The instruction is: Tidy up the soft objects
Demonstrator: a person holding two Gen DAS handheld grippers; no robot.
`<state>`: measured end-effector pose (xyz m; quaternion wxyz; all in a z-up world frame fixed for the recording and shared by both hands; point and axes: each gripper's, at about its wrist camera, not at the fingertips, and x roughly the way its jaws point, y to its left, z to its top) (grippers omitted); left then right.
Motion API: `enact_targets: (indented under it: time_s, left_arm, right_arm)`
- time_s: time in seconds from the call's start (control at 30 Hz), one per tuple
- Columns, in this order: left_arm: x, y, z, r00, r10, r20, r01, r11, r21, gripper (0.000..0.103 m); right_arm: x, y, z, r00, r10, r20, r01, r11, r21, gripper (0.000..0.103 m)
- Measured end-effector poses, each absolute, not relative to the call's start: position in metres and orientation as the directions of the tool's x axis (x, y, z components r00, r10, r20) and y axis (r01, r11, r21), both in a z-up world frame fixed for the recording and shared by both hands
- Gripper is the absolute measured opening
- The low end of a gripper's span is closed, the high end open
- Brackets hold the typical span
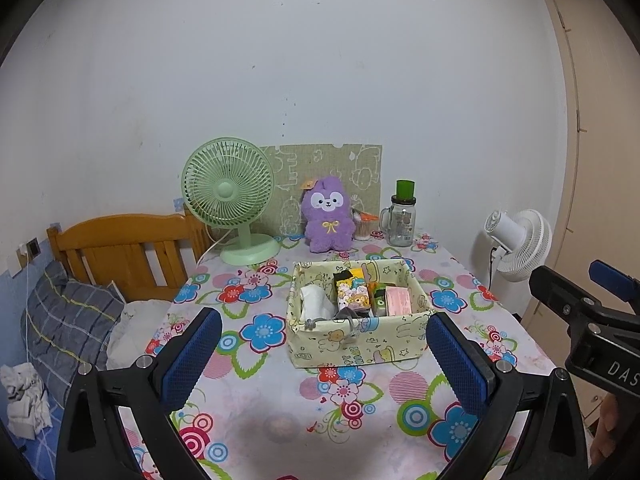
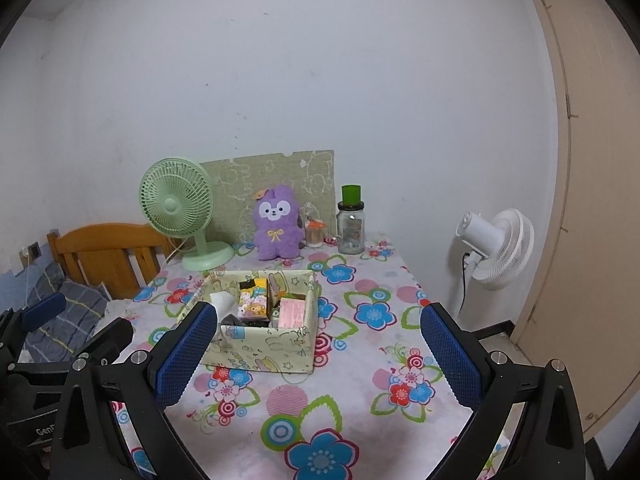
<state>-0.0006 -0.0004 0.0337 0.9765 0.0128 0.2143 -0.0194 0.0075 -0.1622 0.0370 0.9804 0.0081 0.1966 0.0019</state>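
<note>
A pale yellow fabric storage box (image 1: 356,346) (image 2: 264,350) printed with cartoon animals sits mid-table, holding a white cloth (image 1: 316,302), a cartoon-print packet (image 1: 352,290), a pink pack (image 1: 398,300) and grey fabric (image 1: 348,314). A purple plush toy (image 1: 328,216) (image 2: 278,224) sits upright at the table's back. My left gripper (image 1: 324,356) is open just short of the box, nothing between its blue pads. My right gripper (image 2: 320,356) is open over the table's front, to the right of the box. Each gripper shows at the edge of the other's view.
Floral tablecloth (image 2: 360,360) covers the table. At the back stand a green desk fan (image 1: 230,196), a glass jar with a green lid (image 1: 402,220) and a small cup of sticks (image 2: 315,234). A white floor fan (image 2: 498,248) stands right; a wooden bed headboard (image 1: 120,248) with bedding lies left.
</note>
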Motion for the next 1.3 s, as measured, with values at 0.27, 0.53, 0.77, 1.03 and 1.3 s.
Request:
enact_targets:
  time_s: [0.27, 0.53, 0.77, 1.03, 1.3]
  left_arm:
    - [0.0011, 0.0017, 0.0325, 0.904, -0.036, -0.425, 0.042, 0.999, 0.007, 0.103]
    - [0.0022, 0.0036, 0.0312, 0.901, -0.04, -0.432, 0.041, 0.999, -0.006, 0.103]
    - [0.0015, 0.0041, 0.0315, 0.902, -0.048, -0.428, 0.049, 0.999, -0.007, 0.103]
    - [0.001, 0.0033, 0.0327, 0.904, -0.042, -0.426, 0.044, 0.999, -0.005, 0.103]
    - [0.004, 0.0009, 0.0314, 0.901, -0.036, -0.431, 0.032, 0.999, -0.017, 0.103]
  right_arm:
    - [0.0069, -0.1638, 0.0359, 0.921, 0.006, -0.39, 0.002, 1.0, 0.021, 0.103]
    - [0.006, -0.1627, 0.0333, 0.918, 0.003, -0.396, 0.006, 1.0, 0.022, 0.103]
    - [0.0056, -0.162, 0.0337, 0.918, -0.001, -0.396, 0.01, 1.0, 0.02, 0.103]
    - [0.0072, -0.1621, 0.0334, 0.917, 0.01, -0.4, -0.001, 1.0, 0.022, 0.103]
    - [0.0104, -0.1648, 0.0307, 0.913, 0.011, -0.408, -0.001, 1.0, 0.024, 0.103]
